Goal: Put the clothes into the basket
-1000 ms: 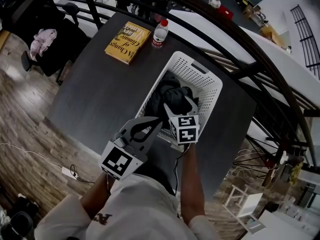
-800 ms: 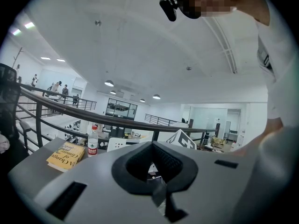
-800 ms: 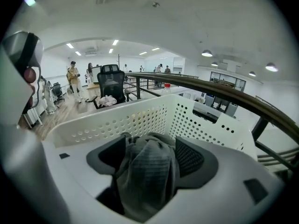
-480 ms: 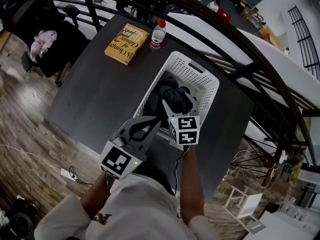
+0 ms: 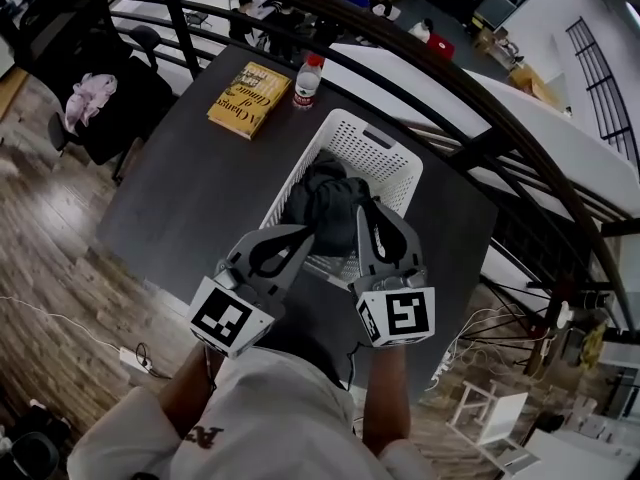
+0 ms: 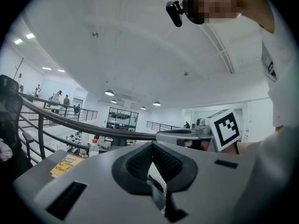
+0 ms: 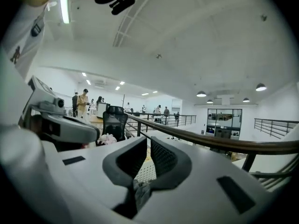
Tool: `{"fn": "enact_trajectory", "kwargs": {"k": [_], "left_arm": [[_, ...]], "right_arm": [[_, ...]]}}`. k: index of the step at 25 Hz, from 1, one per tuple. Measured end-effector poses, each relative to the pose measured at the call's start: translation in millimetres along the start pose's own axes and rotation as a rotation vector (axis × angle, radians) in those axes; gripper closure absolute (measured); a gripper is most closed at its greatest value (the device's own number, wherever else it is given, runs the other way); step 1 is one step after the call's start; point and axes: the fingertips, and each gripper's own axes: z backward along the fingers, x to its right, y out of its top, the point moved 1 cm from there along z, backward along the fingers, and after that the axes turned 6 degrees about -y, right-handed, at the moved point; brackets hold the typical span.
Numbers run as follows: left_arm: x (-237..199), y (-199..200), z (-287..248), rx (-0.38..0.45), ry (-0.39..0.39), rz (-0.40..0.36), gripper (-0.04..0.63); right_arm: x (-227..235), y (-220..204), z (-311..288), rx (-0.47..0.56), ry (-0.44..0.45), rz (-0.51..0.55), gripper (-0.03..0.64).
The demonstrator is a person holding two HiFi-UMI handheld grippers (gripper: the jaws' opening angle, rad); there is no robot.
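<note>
In the head view the right gripper (image 5: 372,213) has lifted out of the basket (image 5: 395,158), where a second ago it was reaching down onto the dark clothes (image 5: 325,203). Its jaws have just been closing, with nothing caught between them. It now hangs above the basket's near rim, level with the left gripper (image 5: 300,234), which sits just left of it over the same rim. The clothes lie heaped inside the basket, filling its near half, and no garment shows on the table (image 5: 190,198) around it. I judge the drop made and the task as good as done. Beyond the basket's far left corner lie a yellow book (image 5: 247,98) and a bottle (image 5: 306,80). In the left gripper view the left gripper (image 6: 152,146) has its jaws together and bare, with only a sliver of the basket's white lattice visible below through the gap. In the right gripper view the right gripper (image 7: 148,141) also has its jaws drawn almost together, a narrow slit left between the pads. It holds nothing, and only basket lattice shows through.
</note>
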Motion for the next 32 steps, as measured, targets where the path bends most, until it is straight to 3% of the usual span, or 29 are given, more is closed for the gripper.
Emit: {"fn": "enact_trajectory", "kwargs": {"k": [5,12,32], "left_arm": [[20,26,8,0.063,0.019,-0.033,0.601],[56,18,20,0.029,0.039,-0.04,0.601],[73,19,29,0.048,0.074,-0.065,0.601]], "right_arm": [[-3,39,63,0.099,0.013,-0.044,0.597],[0,14,122,0.066,-0.002,-0.143,0.598],[-8,14,135,0.062,0.036,-0.111,0.598]]}}
